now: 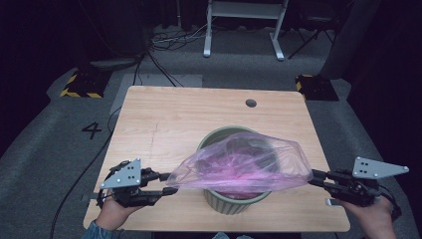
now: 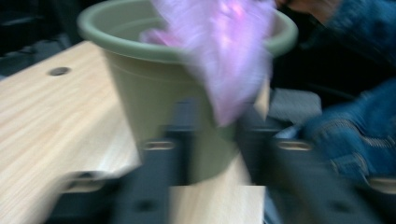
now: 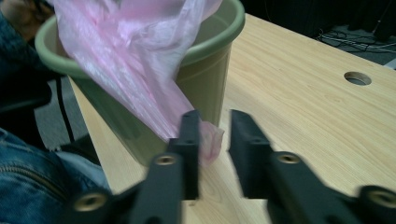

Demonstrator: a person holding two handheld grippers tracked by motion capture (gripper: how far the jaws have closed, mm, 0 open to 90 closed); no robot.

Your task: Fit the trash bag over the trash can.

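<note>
You have the pink plastic bag (image 1: 244, 167) stretched across the mouth of the green plastic bin (image 1: 234, 201), which stands near the desk's (image 1: 164, 119) front edge, right of its middle; the bag's long axis runs from left to right, parallel to that front edge, with one drawn-out corner pointing at each of your hands.

Your left gripper (image 1: 166, 183) lies at the front left corner of the desk, level and pointing right toward the bin; its jaws stand parted in the high view, and the bag's left tip (image 2: 229, 112) hangs in the gap between them; its own view is too blurred to say whether a pad presses on the film.

Your right gripper (image 3: 212, 140) hangs off the front right corner, pointing left; its jaws stand apart with a clear gap, and the bag's right corner (image 3: 208, 140) lies against the inner face of one jaw only, so nothing is pinched there.

Both hands are about equally near to their corners; the coming move turns on each tip lying straight ahead along its gripper's axis, so I judge that closing where you are should catch the film, before you spread it over the rim (image 3: 219, 35).
</note>
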